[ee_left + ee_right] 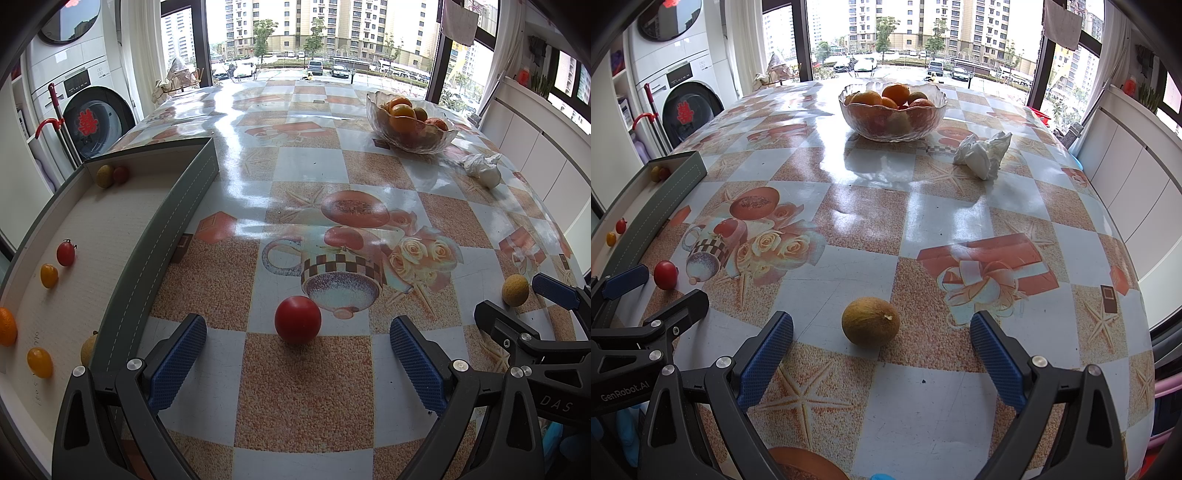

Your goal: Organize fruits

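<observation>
Your left gripper [298, 363] is wide open, empty, with the red tomato [297, 319] just ahead between its fingers. Your right gripper [881, 358] likewise frames the yellow-brown melon [870, 321]. Only the left view shows the near tray [162, 221] fruits; only the right shows the whole crumpled tissue [983, 155].

Left gripper [297, 354] and right gripper [881, 352]: black plastic frames, blue textured finger pads [177, 365], silver screws at pivots. White lettering read "DAS" on one body, "GenRobot.AI" on the other.
</observation>
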### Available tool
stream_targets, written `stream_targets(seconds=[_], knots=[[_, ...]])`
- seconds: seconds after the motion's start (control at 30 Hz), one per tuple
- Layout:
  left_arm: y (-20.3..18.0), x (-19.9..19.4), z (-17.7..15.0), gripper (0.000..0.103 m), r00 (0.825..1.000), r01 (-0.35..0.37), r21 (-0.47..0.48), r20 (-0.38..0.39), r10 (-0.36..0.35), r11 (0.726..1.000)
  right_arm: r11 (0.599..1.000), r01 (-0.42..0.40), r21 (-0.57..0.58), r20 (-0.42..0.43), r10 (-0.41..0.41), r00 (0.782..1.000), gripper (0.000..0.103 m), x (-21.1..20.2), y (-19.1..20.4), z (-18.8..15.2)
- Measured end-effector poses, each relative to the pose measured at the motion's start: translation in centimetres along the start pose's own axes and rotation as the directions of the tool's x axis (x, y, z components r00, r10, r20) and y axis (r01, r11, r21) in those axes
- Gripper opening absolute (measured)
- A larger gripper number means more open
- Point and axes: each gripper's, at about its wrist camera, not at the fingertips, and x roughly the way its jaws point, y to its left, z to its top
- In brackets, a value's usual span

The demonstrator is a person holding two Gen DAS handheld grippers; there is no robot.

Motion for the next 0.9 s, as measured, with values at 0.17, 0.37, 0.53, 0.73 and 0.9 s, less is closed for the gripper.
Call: stream_targets(seconds=[0.17, 0.37, 0.53, 0.73, 0.9], knots=[[0.1, -0.1, -0.2, 0.101, 1.0, -0.012, -0.003, 0.0, 0.012, 1.0, 1.0, -0.007, -0.006, -0.003, 0.007, 1.0, 0.097, 0.0, -0.1, 0.0], [-0.3, -1.4, -0.8, 0.073, 1.0, 0.009, 0.014, 0.024, -0.009, 1.0, 0.998, -0.049, -0.048, 0.002, 0.049, 0.999, 0.056, -1.1, 0.3, -0.7], [-0.7, -2.3, -1.0, 0.017, 0.995, 0.097, 0.028, 0.023, -0.098, 0.995, 0.993, -0.121, -0.014, -0.016, 0.12, 0.993, 0.028, -1.6, -0.2, -0.6], [1.6, -3.7, -1.5, 0.009, 0.976, 0.215, -0.081, 0.037, -0.213, 0.973, 0.975, -0.214, 0.055, -0.025, 0.216, 0.976, 0.028, -2.4, -0.9, -1.1], [2.2, -4.5, -1.6, 0.009, 0.985, 0.169, -0.082, 0.053, -0.165, 0.982, 0.974, -0.221, 0.04, -0.03, 0.223, 0.974, 0.028, -2.7, 0.0, -1.2]])
